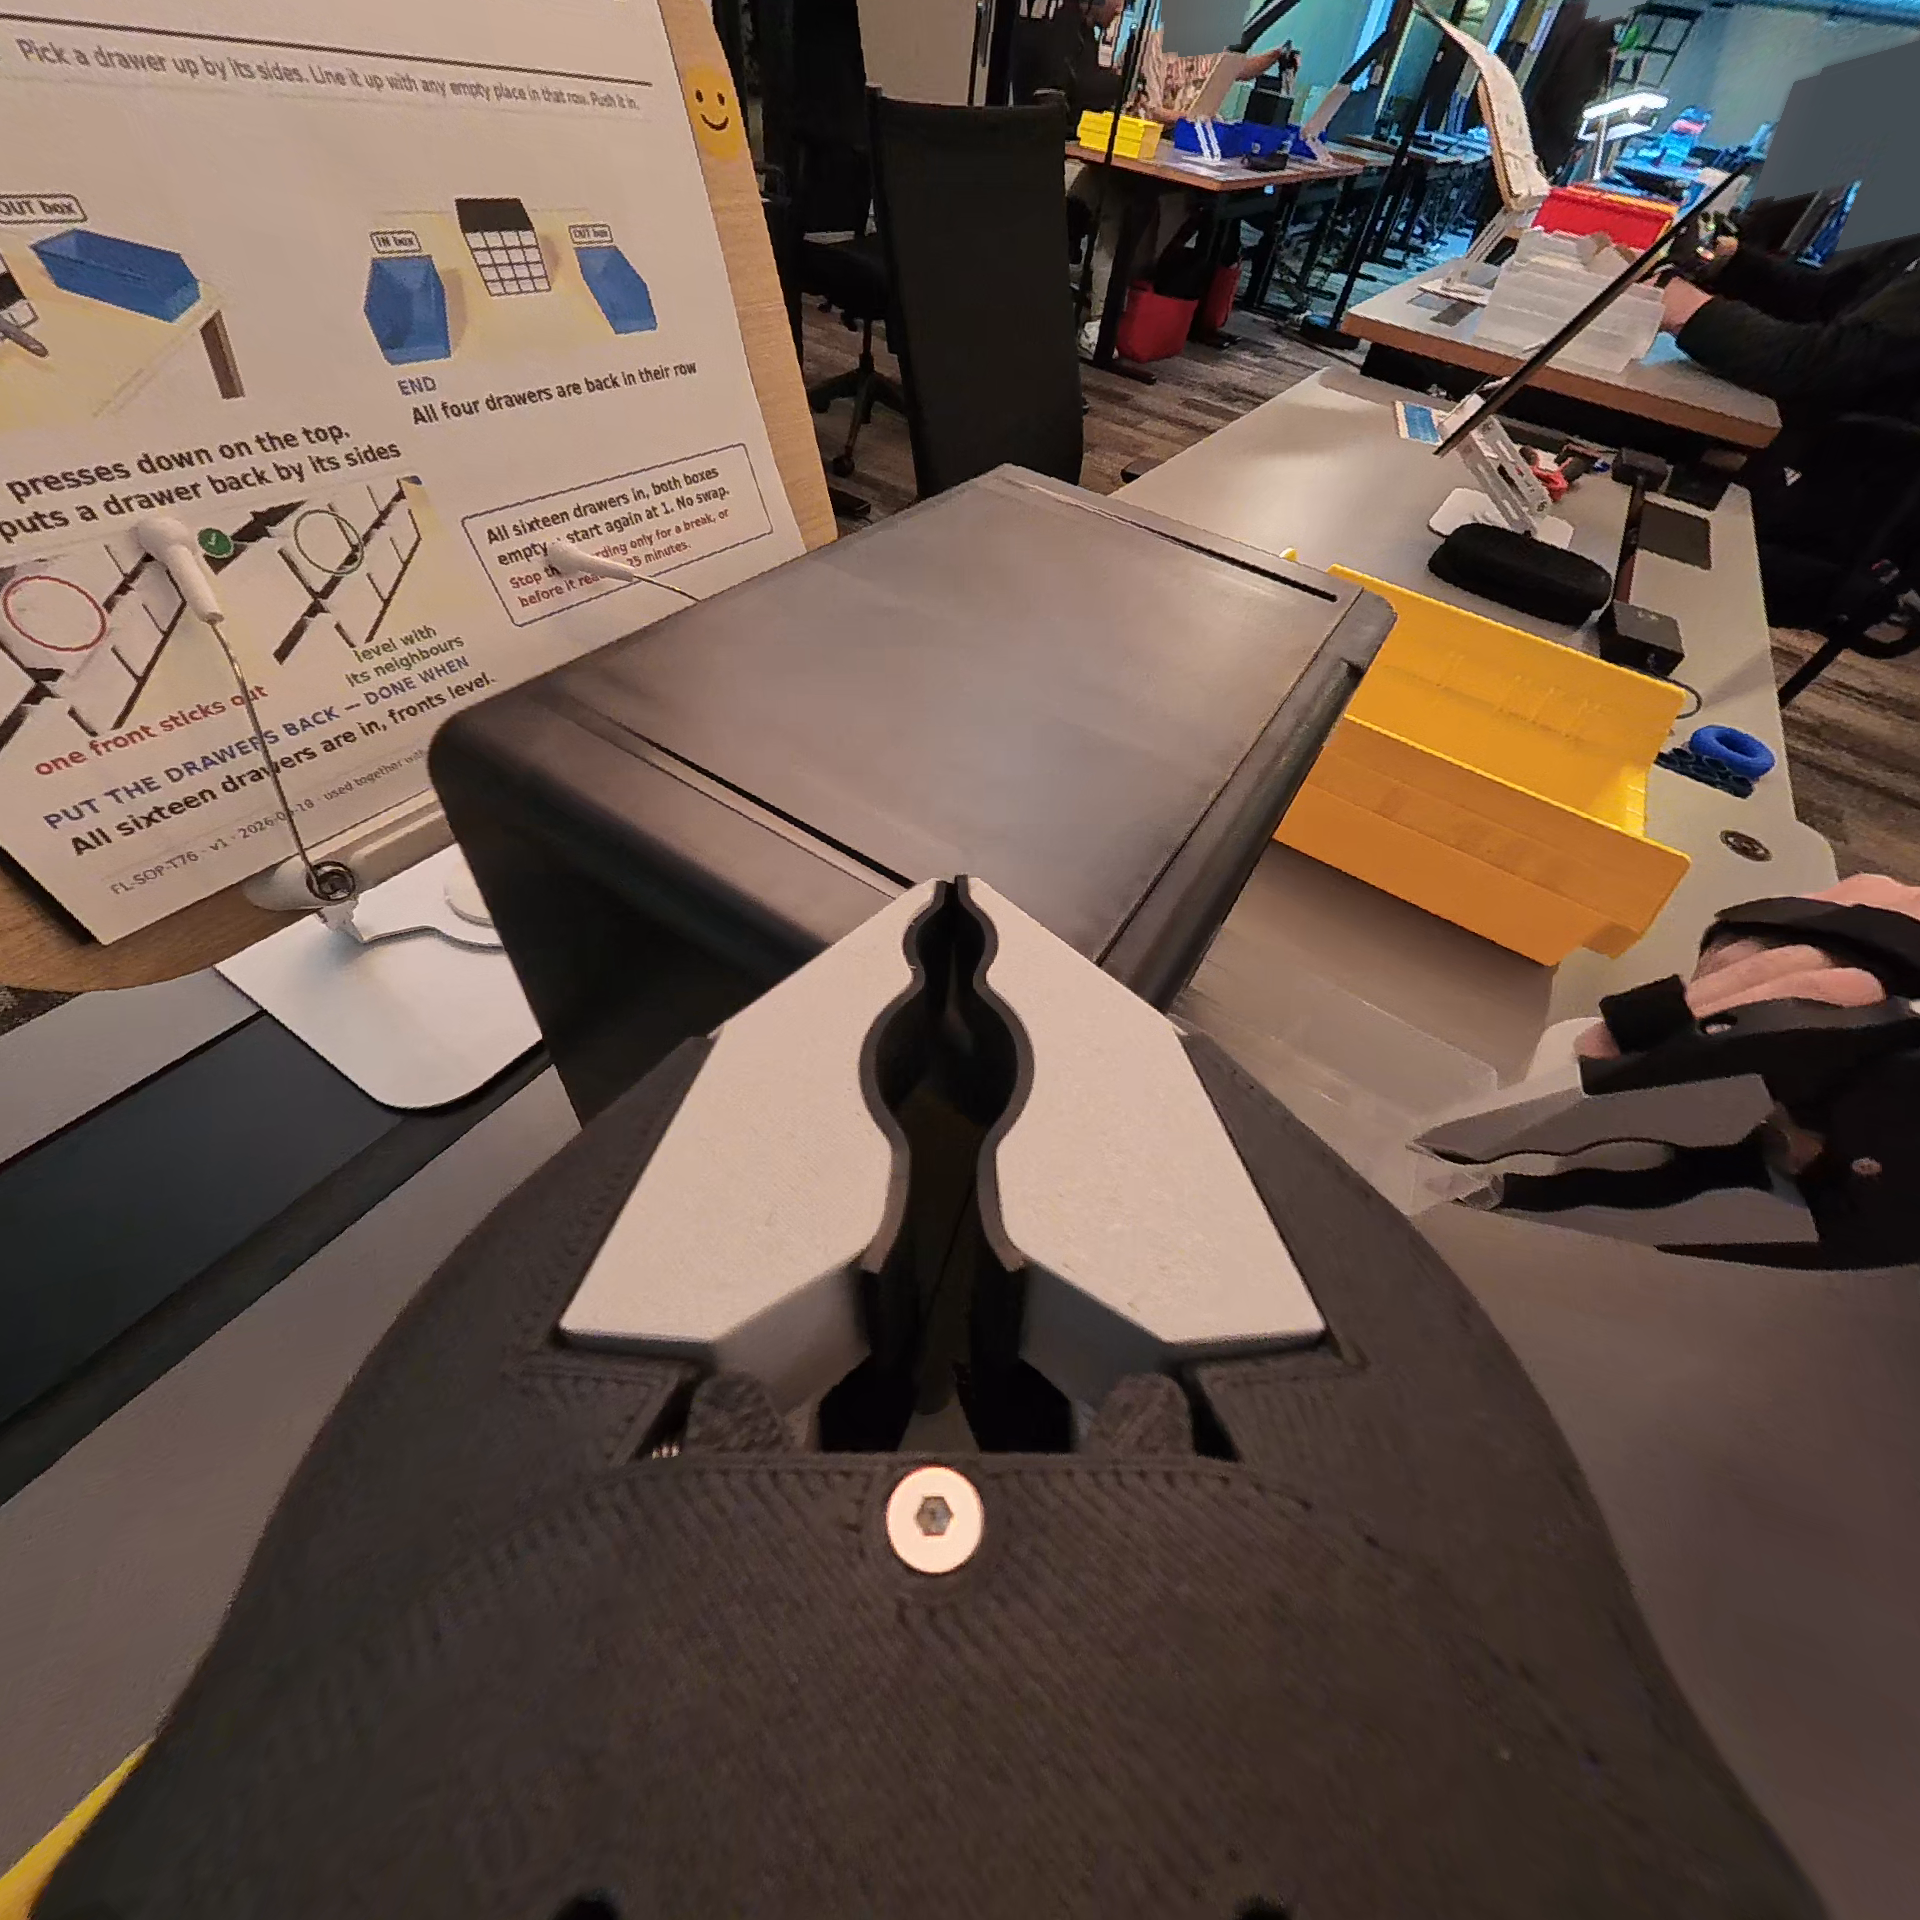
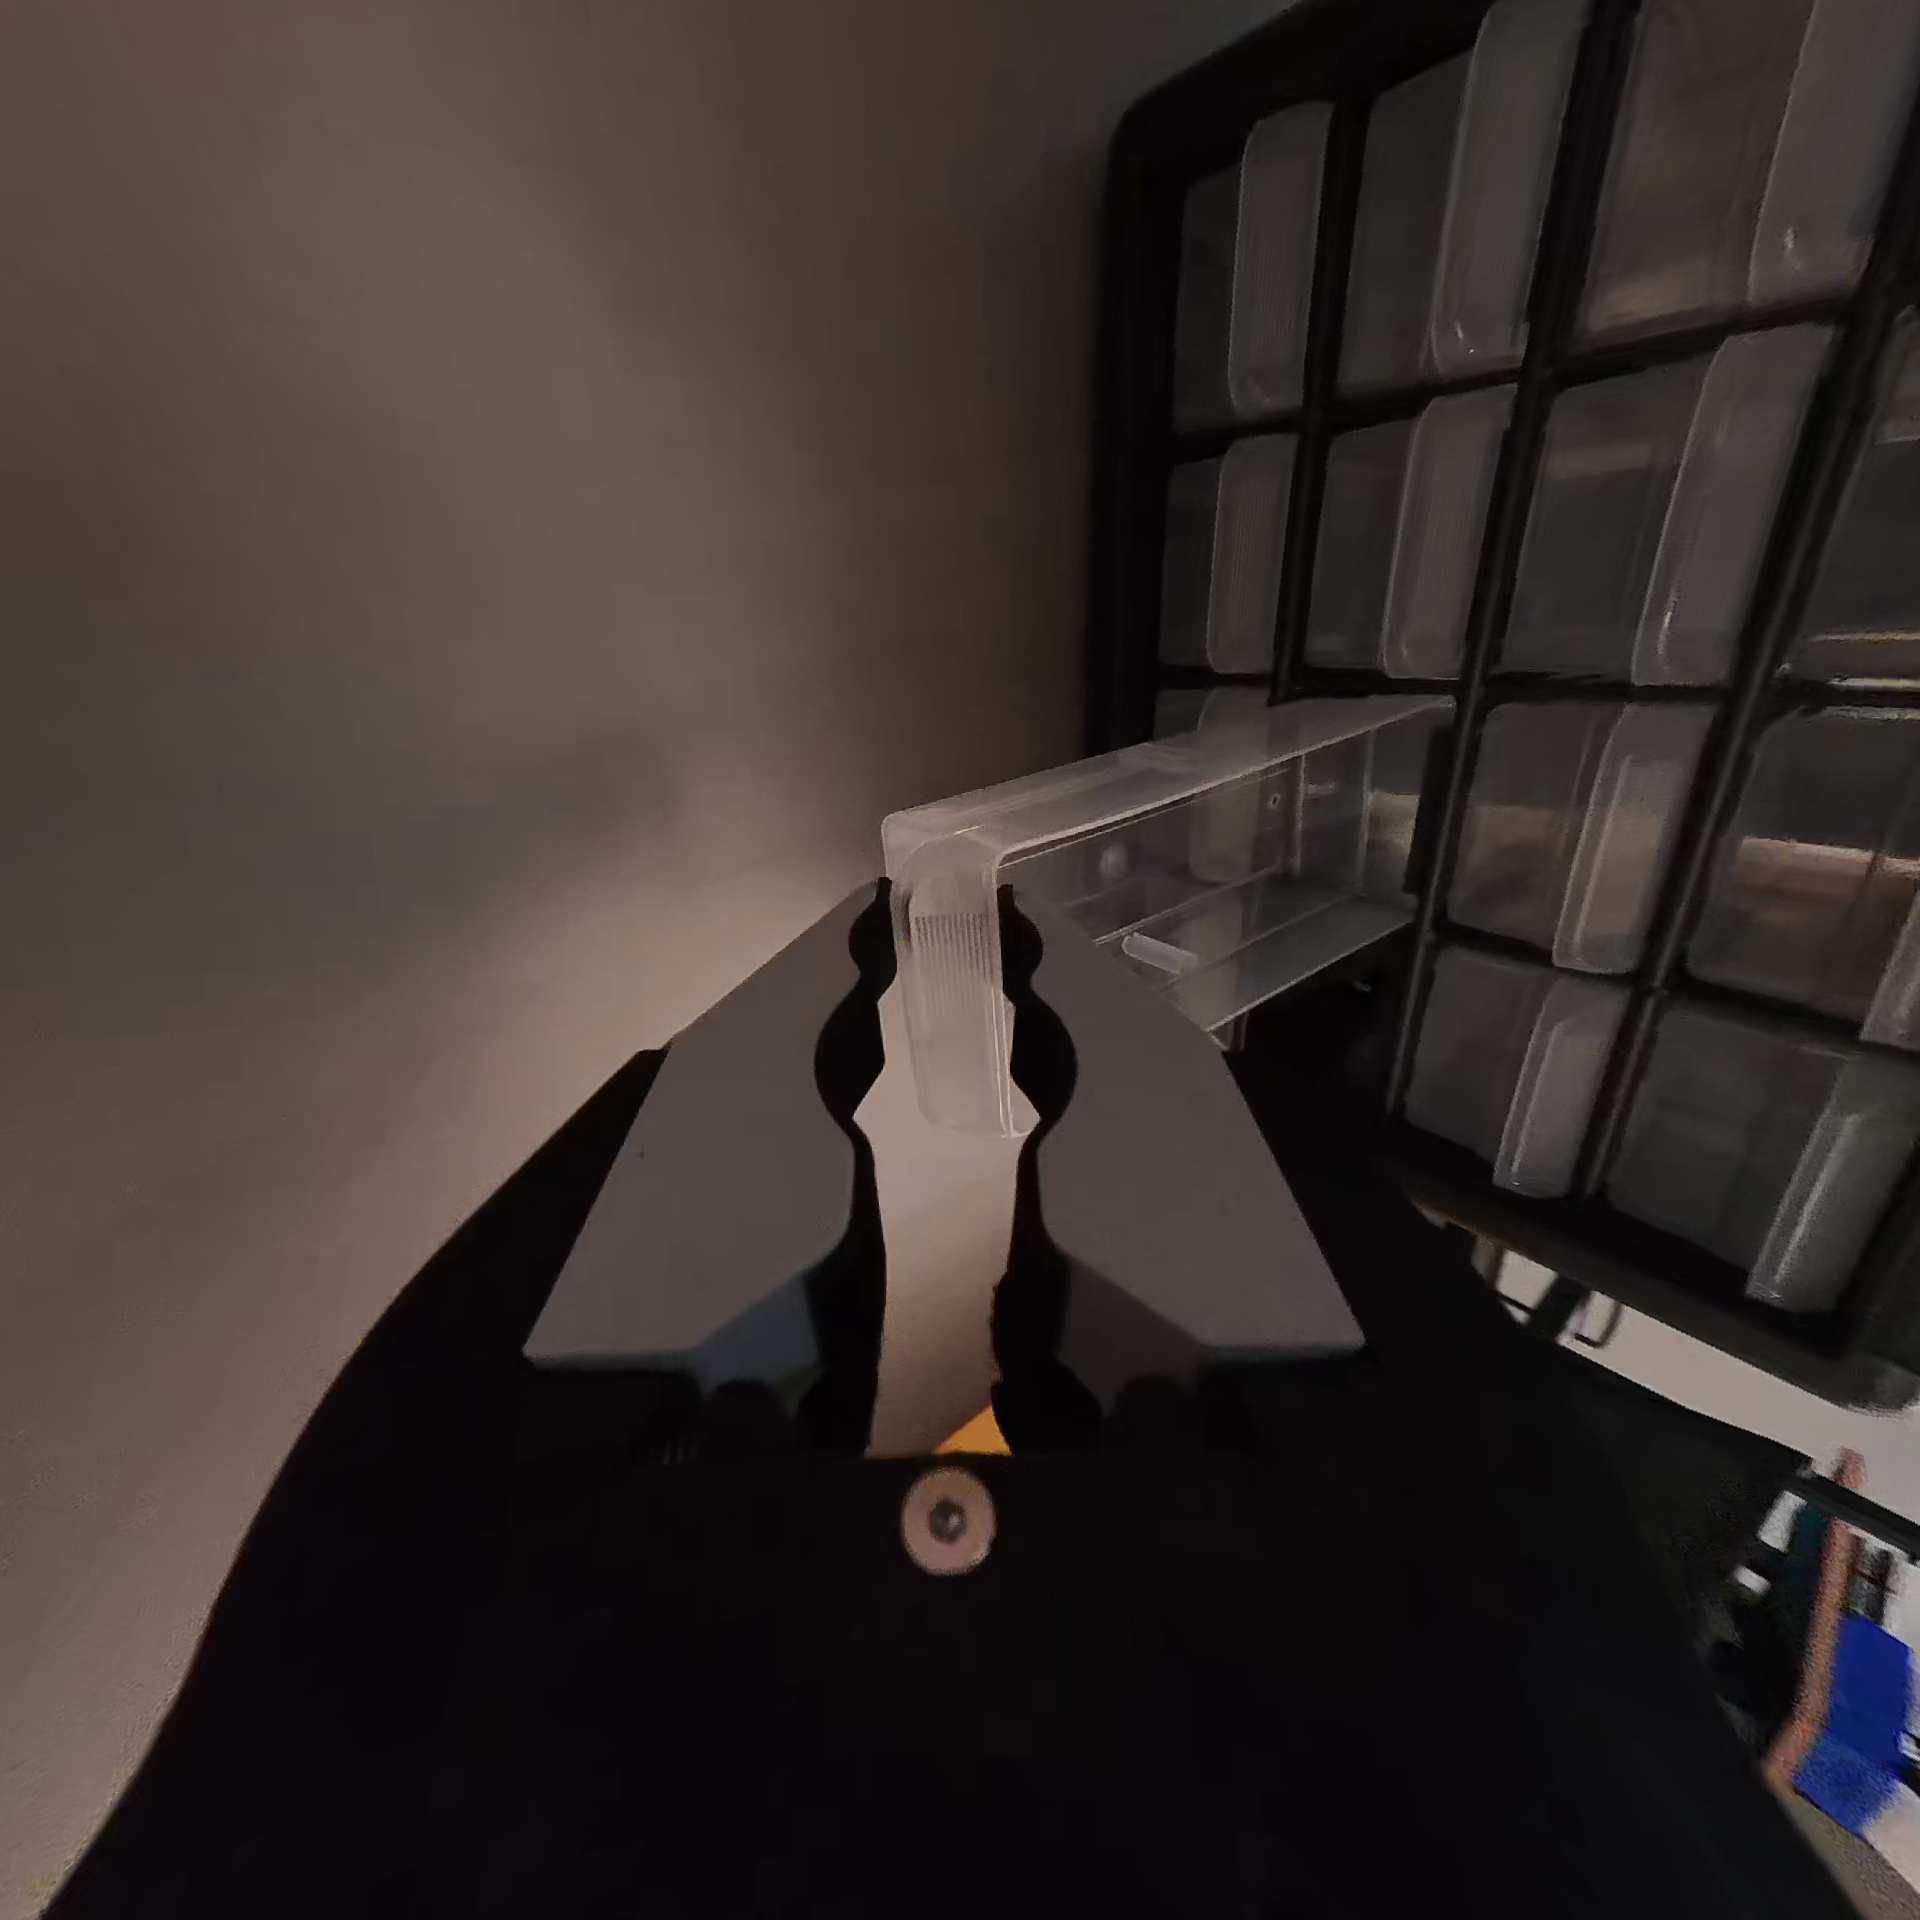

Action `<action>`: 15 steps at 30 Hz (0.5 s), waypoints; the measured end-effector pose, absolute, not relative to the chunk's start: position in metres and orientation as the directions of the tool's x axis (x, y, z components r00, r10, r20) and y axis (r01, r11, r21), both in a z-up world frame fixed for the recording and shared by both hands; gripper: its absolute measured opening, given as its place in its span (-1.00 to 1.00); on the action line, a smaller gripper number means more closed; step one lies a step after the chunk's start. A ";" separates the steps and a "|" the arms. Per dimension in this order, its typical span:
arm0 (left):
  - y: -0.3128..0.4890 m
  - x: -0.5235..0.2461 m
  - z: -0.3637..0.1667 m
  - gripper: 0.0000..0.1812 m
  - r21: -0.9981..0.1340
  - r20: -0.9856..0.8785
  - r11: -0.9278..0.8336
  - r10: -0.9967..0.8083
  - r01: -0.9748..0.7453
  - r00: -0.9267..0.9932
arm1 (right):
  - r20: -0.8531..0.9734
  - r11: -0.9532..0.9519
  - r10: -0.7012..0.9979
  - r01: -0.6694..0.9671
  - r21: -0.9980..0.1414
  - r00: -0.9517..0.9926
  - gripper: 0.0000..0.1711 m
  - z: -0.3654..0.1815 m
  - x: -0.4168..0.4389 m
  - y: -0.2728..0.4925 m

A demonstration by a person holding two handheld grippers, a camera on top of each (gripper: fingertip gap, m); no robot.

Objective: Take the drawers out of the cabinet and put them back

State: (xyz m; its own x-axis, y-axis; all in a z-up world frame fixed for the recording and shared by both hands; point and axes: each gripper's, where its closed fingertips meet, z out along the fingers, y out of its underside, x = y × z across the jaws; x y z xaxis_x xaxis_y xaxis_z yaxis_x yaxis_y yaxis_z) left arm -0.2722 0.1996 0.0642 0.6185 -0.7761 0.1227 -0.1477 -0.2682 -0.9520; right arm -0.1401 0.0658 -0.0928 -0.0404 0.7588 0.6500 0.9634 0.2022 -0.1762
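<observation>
The black cabinet (image 1: 935, 665) stands on the table; my left gripper (image 1: 958, 888) is shut and empty, its tips resting at the cabinet's top front edge. In the right wrist view the cabinet front (image 2: 1538, 540) shows a grid of clear drawers. One clear drawer (image 2: 1174, 862) sticks far out of its slot. My right gripper (image 2: 948, 904) is shut on that drawer's front handle tab (image 2: 951, 997). The right gripper also shows in the left wrist view (image 1: 1455, 1143), at the cabinet's front right, with a gloved hand (image 1: 1787, 977) on it.
A yellow bin (image 1: 1475, 790) sits right of the cabinet. An instruction sheet (image 1: 312, 416) stands on a clip stand (image 1: 332, 883) to the left. A black case (image 1: 1517, 571) and small tools lie farther right. Other desks, chairs and people are behind. Across from one pair of fingers to the other is roughly 25 cm.
</observation>
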 end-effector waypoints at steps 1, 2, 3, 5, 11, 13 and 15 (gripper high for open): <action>0.200 -0.272 0.064 -1.00 -0.952 0.122 -0.268 -0.776 -0.148 0.619 | 0.632 0.195 0.774 0.961 -0.197 -0.028 -0.79 -0.093 -0.141 0.066; 0.200 -0.272 0.064 -1.00 -0.952 0.123 -0.268 -0.775 -0.147 0.620 | 0.606 0.182 0.795 0.958 -0.223 -0.010 -0.79 -0.093 -0.143 0.065; 0.200 -0.272 0.064 -1.00 -0.952 0.123 -0.269 -0.775 -0.147 0.620 | 0.578 0.170 0.816 0.952 -0.253 0.007 -0.80 -0.092 -0.146 0.063; 0.200 -0.272 0.064 -1.00 -0.952 0.121 -0.268 -0.775 -0.148 0.620 | 0.533 0.157 0.846 0.938 -0.308 0.034 -0.81 -0.086 -0.154 0.060; 0.200 -0.272 0.064 -1.00 -0.952 0.120 -0.267 -0.774 -0.149 0.622 | 0.311 0.026 0.945 0.922 -0.386 0.103 -0.81 -0.068 -0.161 0.044; 0.200 -0.272 0.064 -1.00 -0.952 0.121 -0.267 -0.775 -0.147 0.620 | 0.255 0.012 0.963 0.925 -0.379 0.092 -0.81 -0.069 -0.160 0.033; 0.201 -0.272 0.064 -1.00 -0.953 0.121 -0.266 -0.775 -0.147 0.620 | 0.267 0.047 0.962 0.928 -0.370 0.058 -0.81 -0.077 -0.157 0.027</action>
